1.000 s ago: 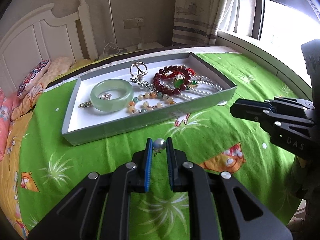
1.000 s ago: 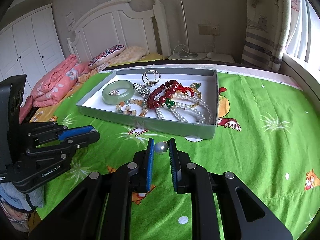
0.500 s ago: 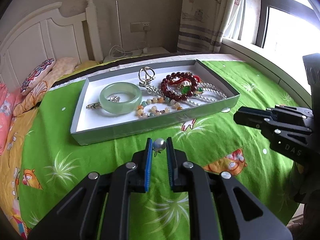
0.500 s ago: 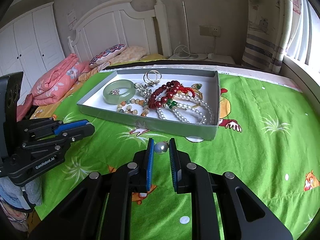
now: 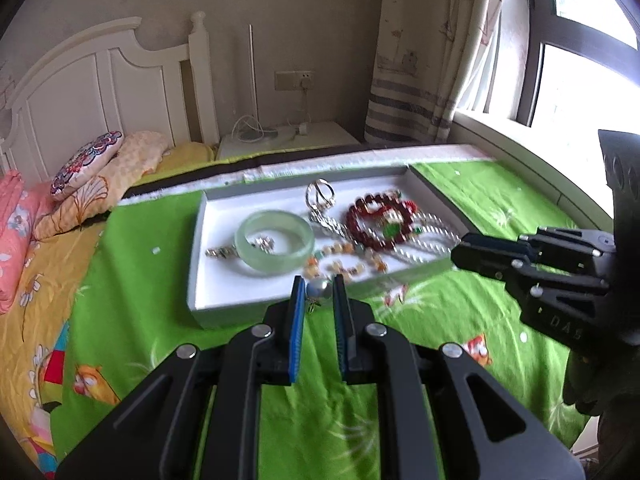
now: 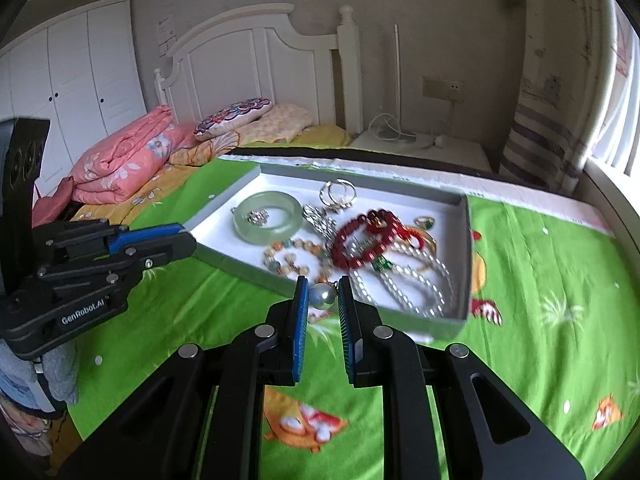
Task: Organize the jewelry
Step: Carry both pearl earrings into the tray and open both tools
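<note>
— What do we hold, and where?

— Item one: a round silver-grey pearl bead with a small metal fitting below it, clamped between the blue-padded fingers of our left gripper, just over the near wall of the shallow grey cardboard tray. Item two: a matching silver-grey pearl, pinched the same way in our right gripper, at the near edge of that tray.

— And inside the tray?

— On its white floor we list a pale green jade bangle with a small sparkly piece lying inside its ring; a dark red bead bracelet lying over white pearl strands; a string of mixed orange and green beads nearest us; silver rings at the far side.

— What lies around it?

— The tray rests on a bright green cartoon-print bedsheet. Farther off: a folded pink quilt, an embroidered pillow, a white wooden headboard.
</note>
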Motion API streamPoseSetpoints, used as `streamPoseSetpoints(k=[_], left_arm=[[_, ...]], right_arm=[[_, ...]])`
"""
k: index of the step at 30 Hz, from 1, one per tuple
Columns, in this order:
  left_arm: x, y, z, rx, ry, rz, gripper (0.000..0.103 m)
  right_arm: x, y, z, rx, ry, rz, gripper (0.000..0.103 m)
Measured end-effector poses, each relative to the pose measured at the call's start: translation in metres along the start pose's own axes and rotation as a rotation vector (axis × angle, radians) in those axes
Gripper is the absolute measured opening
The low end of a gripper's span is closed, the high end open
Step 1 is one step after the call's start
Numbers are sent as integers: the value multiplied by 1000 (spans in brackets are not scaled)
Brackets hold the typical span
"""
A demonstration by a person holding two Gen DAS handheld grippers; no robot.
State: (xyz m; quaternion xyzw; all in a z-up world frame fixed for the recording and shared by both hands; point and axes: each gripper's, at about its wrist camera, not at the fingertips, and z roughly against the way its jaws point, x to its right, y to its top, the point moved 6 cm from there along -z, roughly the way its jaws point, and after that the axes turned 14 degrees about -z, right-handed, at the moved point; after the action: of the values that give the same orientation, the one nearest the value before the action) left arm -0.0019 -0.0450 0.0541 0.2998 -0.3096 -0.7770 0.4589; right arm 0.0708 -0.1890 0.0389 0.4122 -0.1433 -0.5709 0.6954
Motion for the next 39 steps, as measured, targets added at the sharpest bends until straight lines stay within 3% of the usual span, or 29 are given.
streamPoseSetpoints(k=[11,22,39], left_arm=[[-40,27,-16,17,-41,109,13],[-63,53,-53,-30,-91,168,13],[-48,46,-97,-86,-127,166,13]], right_arm=[[-39,20,-40,-6,65,61,16],[-56,32,-91,-54,87,57,16],[-41,28,-105,-71,59,4,16]])
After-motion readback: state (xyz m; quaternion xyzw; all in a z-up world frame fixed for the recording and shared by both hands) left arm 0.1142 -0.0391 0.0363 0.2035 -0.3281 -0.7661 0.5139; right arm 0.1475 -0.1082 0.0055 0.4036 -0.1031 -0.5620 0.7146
